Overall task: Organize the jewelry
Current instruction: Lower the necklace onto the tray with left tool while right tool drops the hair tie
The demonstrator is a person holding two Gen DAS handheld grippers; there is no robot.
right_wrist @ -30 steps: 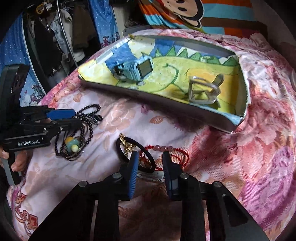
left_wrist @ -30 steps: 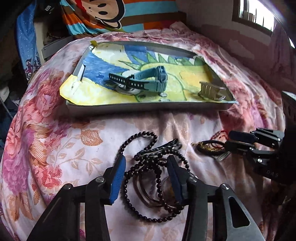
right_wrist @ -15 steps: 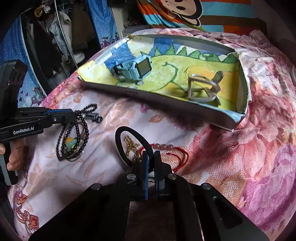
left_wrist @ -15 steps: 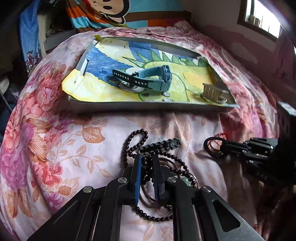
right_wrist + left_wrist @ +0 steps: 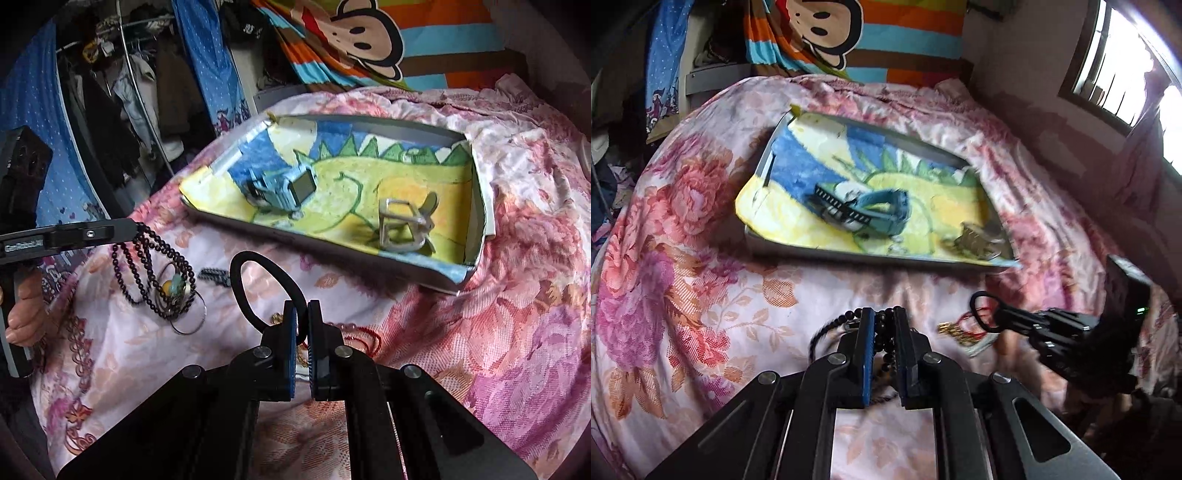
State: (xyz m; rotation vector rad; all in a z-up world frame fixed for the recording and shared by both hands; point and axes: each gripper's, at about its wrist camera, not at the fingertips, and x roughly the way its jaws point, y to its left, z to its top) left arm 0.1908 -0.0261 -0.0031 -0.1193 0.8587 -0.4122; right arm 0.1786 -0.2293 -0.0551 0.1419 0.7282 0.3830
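Left gripper [image 5: 884, 326] jaws clamped on the black bead strand [image 5: 155, 266]; it hangs clear of the bedspread [image 5: 480, 314] with wire hoops [image 5: 188, 314] dangling below. Right gripper [image 5: 302, 325] pinched tight on the black loop [image 5: 255, 288], a gold chain [image 5: 951, 328] and red cord trailing under it. Both picks look done; neither load is in the tray [image 5: 476, 206] yet. Tray holds a blue watch [image 5: 284, 188] and a silver clasp [image 5: 406, 225], well apart. I'd guess roughly halfway.

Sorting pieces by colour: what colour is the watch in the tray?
Light blue watch, dark screen; right wrist view.
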